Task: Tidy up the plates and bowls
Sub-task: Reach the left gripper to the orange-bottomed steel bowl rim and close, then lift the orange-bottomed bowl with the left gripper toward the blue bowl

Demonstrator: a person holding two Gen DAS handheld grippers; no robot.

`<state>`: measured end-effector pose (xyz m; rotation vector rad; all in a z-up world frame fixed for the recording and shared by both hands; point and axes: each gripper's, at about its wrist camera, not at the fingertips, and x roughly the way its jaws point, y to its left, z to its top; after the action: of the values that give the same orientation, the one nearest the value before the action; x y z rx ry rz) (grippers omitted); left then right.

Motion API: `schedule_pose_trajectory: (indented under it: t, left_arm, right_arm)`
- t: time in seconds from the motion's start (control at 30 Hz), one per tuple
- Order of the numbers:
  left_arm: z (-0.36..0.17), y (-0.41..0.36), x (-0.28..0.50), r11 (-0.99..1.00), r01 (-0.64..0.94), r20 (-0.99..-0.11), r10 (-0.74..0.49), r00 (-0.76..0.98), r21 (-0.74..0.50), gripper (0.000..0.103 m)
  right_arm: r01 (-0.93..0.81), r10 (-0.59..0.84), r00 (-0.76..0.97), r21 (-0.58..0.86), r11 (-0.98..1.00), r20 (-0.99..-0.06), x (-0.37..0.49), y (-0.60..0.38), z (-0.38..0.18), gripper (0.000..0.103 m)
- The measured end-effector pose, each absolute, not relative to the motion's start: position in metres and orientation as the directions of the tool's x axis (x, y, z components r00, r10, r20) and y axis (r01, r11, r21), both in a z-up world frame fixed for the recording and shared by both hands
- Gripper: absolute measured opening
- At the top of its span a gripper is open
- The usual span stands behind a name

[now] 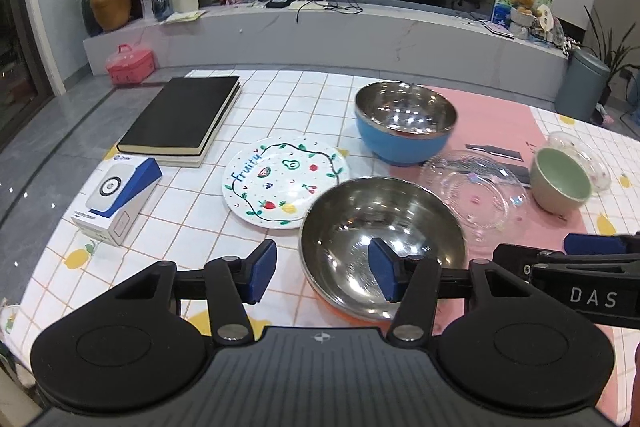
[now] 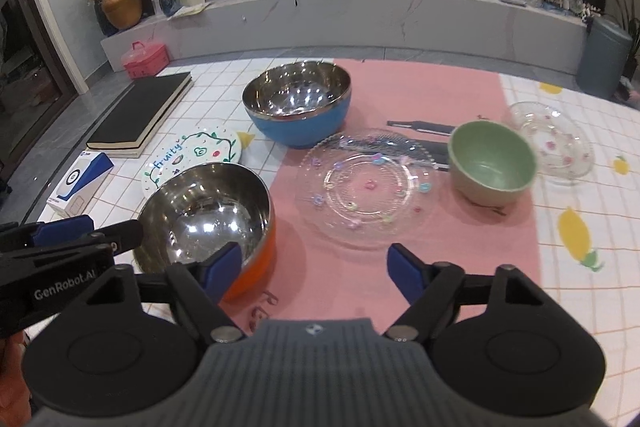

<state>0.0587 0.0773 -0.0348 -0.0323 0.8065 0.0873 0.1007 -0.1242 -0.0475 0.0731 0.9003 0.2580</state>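
My left jaws (image 1: 322, 269) stand wide with nothing pressed between them: the right-hand pad hangs over the hollow of the orange-bottomed steel bowl (image 1: 380, 247), and the left-hand pad sits outside its near-left rim, so that rim runs between the two pads, though I cannot tell whether either pad touches it. My right jaws (image 2: 314, 269) are wide too and hold nothing; their left pad lies just against the orange wall of that same bowl (image 2: 208, 215), and the gap between the pads opens onto bare pink cloth (image 2: 400, 95), with the clear glass plate (image 2: 366, 187) straight ahead, just beyond the tips. So I judge the left jaws the nearer to the steel bowl and the right jaws the nearer to the glass plate. A round bowl has no long axis, so only the rim's line across the pads matters. Further out from the left jaws, the fruit-painted plate (image 1: 286, 181) lies ahead and to the left, touching or tucked under the bowl's far-left edge. The blue steel bowl (image 2: 298, 107) stands well ahead, and the green bowl (image 2: 492, 163) ahead-right of the right jaws, just beside a small glass dish (image 2: 556, 143) on the desk (image 2: 580, 267).
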Motion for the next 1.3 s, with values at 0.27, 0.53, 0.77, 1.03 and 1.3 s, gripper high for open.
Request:
schedule_pose_trajectory:
  t: [0.27,0.53,0.77,1.03,1.3]
  left_arm:
    - [-0.053,0.099,0.081,0.986,-0.124,-0.766,-0.009,0.643,-0.115,0.055]
    - [-0.068,0.109,0.087,0.970,-0.162,-0.806,-0.052,0.589,-0.181,0.011]
    - [-0.063,0.106,0.084,0.972,-0.165,-0.808,-0.040,0.588,-0.168,0.010]
    - [-0.048,0.102,0.056,0.975,-0.156,-0.807,-0.036,0.589,-0.158,0.009]
    - [-0.049,0.092,0.015,0.977,-0.137,-0.829,-0.063,0.556,-0.166,0.008]
  right_arm:
    - [-0.172,0.326,0.509,0.276,0.945,-0.796,0.130,-0.106,-0.068,0.053]
    - [-0.164,0.354,0.456,0.315,0.935,-0.816,0.138,-0.099,-0.086,0.014]
    - [-0.143,0.364,0.443,0.336,0.931,-0.819,0.136,-0.100,-0.085,0.012]
    - [-0.157,0.380,0.430,0.347,0.925,-0.819,0.101,-0.109,-0.068,0.012]
    - [-0.155,0.381,0.390,0.348,0.924,-0.838,0.055,-0.122,-0.067,0.012]
